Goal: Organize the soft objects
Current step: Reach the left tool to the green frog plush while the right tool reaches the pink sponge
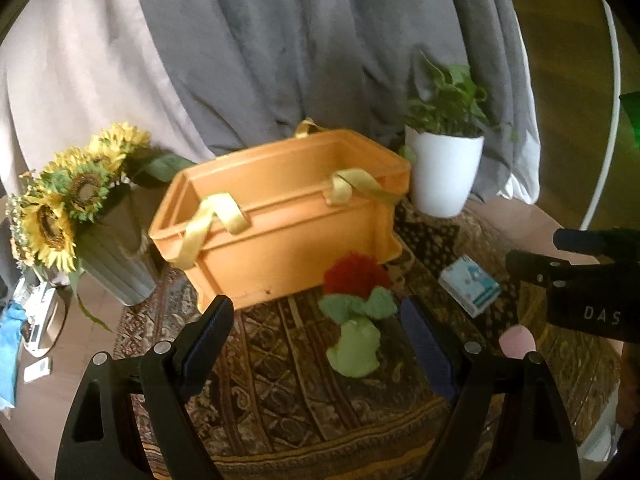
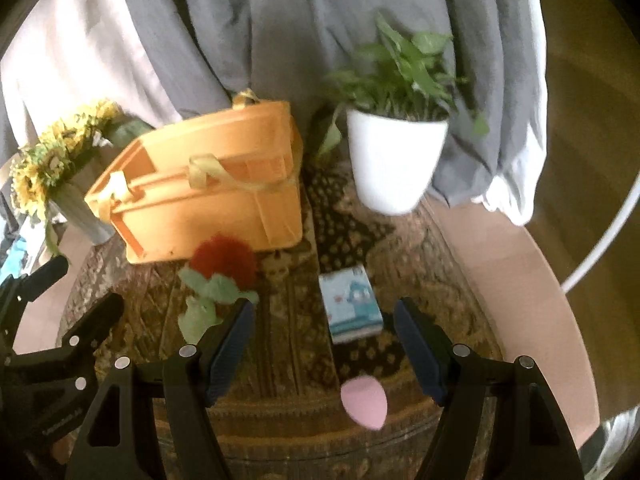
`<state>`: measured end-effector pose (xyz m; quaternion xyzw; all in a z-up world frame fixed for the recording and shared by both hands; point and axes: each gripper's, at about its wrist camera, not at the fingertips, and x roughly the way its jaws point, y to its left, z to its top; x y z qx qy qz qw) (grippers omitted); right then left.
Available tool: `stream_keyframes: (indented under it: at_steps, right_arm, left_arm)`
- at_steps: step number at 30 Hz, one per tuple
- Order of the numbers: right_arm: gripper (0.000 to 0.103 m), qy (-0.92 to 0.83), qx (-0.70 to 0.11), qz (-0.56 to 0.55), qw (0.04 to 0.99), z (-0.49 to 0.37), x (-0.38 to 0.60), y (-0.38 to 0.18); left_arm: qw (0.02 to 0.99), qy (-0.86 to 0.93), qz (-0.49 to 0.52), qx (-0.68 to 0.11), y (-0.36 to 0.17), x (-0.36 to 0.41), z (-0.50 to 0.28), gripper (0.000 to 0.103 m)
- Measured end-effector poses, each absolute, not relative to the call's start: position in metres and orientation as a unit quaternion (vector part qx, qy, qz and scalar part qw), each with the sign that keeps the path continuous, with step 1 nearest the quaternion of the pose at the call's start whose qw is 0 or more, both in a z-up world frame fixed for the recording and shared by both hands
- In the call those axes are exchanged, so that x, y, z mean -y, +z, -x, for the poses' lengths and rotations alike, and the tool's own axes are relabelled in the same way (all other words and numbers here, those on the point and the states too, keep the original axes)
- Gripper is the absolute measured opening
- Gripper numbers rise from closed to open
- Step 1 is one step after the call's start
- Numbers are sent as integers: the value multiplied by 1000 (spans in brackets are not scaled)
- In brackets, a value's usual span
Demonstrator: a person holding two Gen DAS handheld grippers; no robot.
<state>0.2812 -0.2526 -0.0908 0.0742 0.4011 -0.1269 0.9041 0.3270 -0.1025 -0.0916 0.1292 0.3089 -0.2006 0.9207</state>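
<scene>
Left gripper (image 1: 316,312): jaws spread wide and released, nothing between the pads; it hangs above the patterned cloth (image 1: 280,380), pointing down toward the knitted rose.
Right gripper (image 2: 324,320): jaws apart and empty, above the near part of the cloth; the pink sponge and the tissue pack lie on the cloth between its fingers in its own view, neither touched.
Knitted rose (image 1: 356,304): red woolly head, green leaves and pale green stem, flat on the cloth just in front of the basket's near wall; the head seems to touch the wall, though blur makes that uncertain.
Pink sponge (image 2: 364,404): egg-shaped, lying near the front edge of the cloth, right of the rose.
Tissue pack (image 2: 352,304): small, blue and white, flat on the cloth, right of the rose and farther than the sponge.
Orange basket (image 1: 280,232): open top, yellow fabric handles, at the far middle of the cloth; what lies inside cannot be seen.
Sunflowers (image 1: 64,196): in a ribbed grey vase, left of the basket.
Potted plant (image 1: 444,168): green leaves, white pot, right of the basket.
Grey curtain (image 1: 280,40): hangs behind everything.
</scene>
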Motion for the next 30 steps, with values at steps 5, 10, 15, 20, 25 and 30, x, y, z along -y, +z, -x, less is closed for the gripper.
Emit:
stream_keyframes:
  at_steps: [5,10,15,20,25,30]
  right_arm:
    - [73,-143,-429,-83,888,-272,256,-107]
    - [73,-160,-457,-96,870,-264,262,-126]
    - [73,-171,-479,-109,854,-263,268,-140]
    - [73,-176,-508,-126,834,-266,274,-158]
    - [73,-179,-529,-131,819,-270,276,-172]
    - [73,-182,-545,-134,807,-275,277,-183]
  left_arm:
    - [912,-214,-143,-321,-104,107,-322,86]
    - [902,-224,-161,-332,-118,115,-320,86]
    - [895,-228,-173,-343,-130,122,-324,86]
    - [891,-217,-176,-357,-140,128,-331,86]
    - [886,-214,-184,-367,-153,132,-339,86]
    - [880,-217,-187,-379,-166,136,-350,86]
